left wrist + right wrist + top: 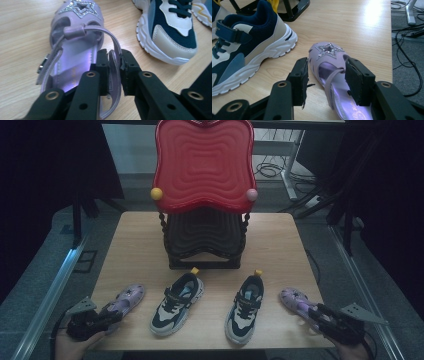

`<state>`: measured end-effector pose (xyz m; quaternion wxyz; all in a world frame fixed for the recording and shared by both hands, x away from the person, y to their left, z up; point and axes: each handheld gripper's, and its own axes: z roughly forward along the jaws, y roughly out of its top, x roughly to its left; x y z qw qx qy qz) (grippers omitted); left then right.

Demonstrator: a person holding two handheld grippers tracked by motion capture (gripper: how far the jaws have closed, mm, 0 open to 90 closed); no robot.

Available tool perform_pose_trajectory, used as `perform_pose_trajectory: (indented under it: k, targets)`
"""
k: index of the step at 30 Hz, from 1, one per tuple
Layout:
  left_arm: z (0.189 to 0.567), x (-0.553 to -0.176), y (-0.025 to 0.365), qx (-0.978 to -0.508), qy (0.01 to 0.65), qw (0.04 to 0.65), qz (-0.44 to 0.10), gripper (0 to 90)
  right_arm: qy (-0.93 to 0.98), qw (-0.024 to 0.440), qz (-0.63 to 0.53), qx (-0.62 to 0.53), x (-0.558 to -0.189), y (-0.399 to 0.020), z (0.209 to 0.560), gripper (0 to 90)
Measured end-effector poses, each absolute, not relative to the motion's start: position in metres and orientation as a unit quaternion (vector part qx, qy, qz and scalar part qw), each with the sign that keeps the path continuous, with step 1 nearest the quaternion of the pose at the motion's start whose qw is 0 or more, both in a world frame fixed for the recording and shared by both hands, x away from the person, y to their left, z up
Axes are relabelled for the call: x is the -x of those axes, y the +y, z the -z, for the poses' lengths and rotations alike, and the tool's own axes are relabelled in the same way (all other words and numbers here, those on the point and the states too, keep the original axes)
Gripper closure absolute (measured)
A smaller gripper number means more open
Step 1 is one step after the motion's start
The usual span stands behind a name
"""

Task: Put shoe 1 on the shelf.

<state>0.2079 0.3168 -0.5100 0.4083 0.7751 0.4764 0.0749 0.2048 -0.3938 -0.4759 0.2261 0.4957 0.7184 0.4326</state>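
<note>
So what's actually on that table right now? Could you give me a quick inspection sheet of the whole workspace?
Surface: wooden table, no spills seen.
Job's things: two purple sandals, left sandal and right sandal, at the outer ends of the front row.
Clutter: two navy-and-white sneakers between the sandals; red-topped black rack at the back.
Grippers: left hand-held gripper pinches the left sandal's rear strap; right hand-held gripper open, jaws on either side of the right sandal, not pressing.
Cables: a loose bundle on the floor behind the table; more beside its right edge.
Surroundings: dark room, grey floor, metal rails along both sides.
</note>
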Motion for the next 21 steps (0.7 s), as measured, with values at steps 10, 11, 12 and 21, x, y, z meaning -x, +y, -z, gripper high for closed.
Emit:
perform_pose_trajectory:
  k: [10, 11, 12, 21]
  targets:
    - [0.512, -0.209, 0.321, -0.773, 0.472, 0.420, -0.065, 81.9, 0.736, 0.192, -0.415, -0.500, -0.208, -0.402, 0.484, 62.2]
    - [0.512, -0.209, 0.322, -0.772, 0.472, 0.421, -0.063, 81.9, 0.737, 0.186, -0.412, -0.502, -0.209, -0.403, 0.486, 64.0]
    - [0.512, -0.209, 0.322, -0.772, 0.472, 0.422, -0.062, 81.9, 0.738, 0.178, -0.412, -0.504, -0.211, -0.403, 0.488, 65.4]
    - [0.512, -0.210, 0.320, -0.774, 0.472, 0.418, -0.059, 79.8, 0.751, 0.145, -0.399, -0.505, -0.221, -0.404, 0.498, 75.0]
